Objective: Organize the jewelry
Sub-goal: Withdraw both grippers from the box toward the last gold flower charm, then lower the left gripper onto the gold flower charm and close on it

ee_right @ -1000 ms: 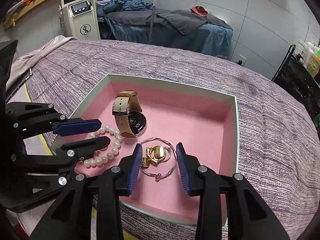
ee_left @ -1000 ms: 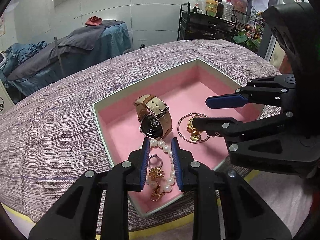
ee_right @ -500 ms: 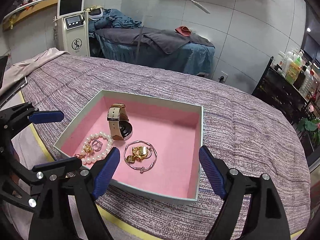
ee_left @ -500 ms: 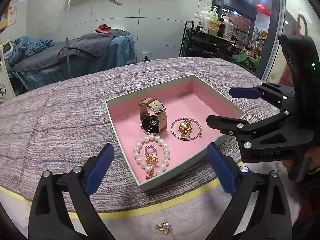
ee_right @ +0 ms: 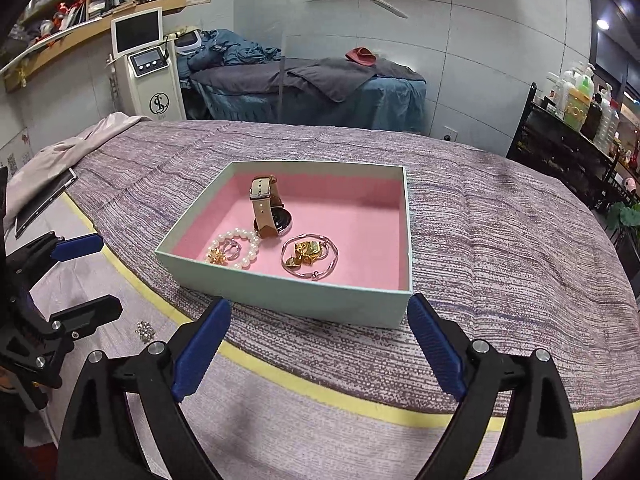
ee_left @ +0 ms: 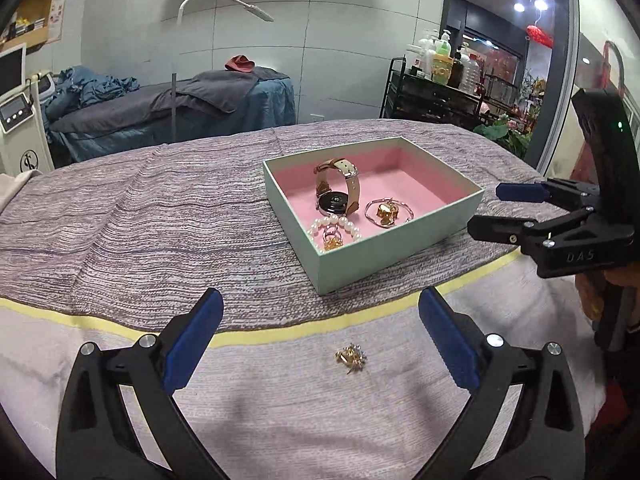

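A mint box [ee_left: 380, 250] [ee_right: 288, 300] with a pink lining stands on the striped purple cloth. Inside lie a tan-strapped watch [ee_left: 338, 192] [ee_right: 266, 208], a pearl bracelet [ee_left: 334, 222] [ee_right: 240, 236] around small rings, and a silver bangle with gold pieces [ee_left: 386, 212] [ee_right: 308, 254]. A small gold ornament [ee_left: 351, 356] [ee_right: 145, 330] lies loose on the pale cloth in front of the box. My left gripper [ee_left: 319, 296] [ee_right: 106, 274] is open above that ornament, holding nothing. My right gripper [ee_right: 320, 304] [ee_left: 486, 210] hangs before the box's near wall, its jaws opening with nothing between them.
A yellow stripe [ee_right: 320, 392] marks the cloth's border near me. A tablet [ee_right: 44, 200] lies at the table's left end. Behind stand a treatment bed [ee_left: 180, 112], a white machine [ee_right: 148, 68] and a black cart with bottles [ee_left: 440, 92].
Both grippers let go of the jewelry in the box, opened wide and drew back out of it toward me. The loose gold ornament has come into view.
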The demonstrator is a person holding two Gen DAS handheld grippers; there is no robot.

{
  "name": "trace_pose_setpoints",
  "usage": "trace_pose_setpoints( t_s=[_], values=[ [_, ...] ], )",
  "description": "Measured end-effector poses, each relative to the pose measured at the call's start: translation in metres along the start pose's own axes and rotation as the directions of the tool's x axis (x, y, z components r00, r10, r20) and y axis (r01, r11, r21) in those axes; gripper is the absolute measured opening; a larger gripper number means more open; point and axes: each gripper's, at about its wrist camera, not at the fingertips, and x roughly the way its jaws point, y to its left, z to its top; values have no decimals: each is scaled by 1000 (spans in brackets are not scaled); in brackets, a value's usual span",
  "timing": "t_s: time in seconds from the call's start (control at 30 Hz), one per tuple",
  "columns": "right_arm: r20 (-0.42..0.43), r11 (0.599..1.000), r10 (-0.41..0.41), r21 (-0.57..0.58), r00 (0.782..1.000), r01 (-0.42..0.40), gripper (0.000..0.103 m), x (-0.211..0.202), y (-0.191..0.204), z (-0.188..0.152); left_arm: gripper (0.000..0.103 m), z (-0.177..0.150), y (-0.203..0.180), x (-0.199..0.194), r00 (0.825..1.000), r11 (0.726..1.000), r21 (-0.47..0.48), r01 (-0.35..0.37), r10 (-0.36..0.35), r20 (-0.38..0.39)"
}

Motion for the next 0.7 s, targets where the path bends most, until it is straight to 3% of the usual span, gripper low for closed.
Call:
trace_pose_setpoints(
  t_s=[0.23, 0.7],
  values=[
    [-9, 1000, 6, 5, 1000, -5, 89, -10, 10, -21, 78, -19, -9, 12, 997, 1000, 8, 20, -20, -75],
    [-43, 999, 23, 43, 999, -21, 91, -16, 12, -49, 45, -26, -22, 34, 984, 999, 21, 49, -45, -174]
  ],
)
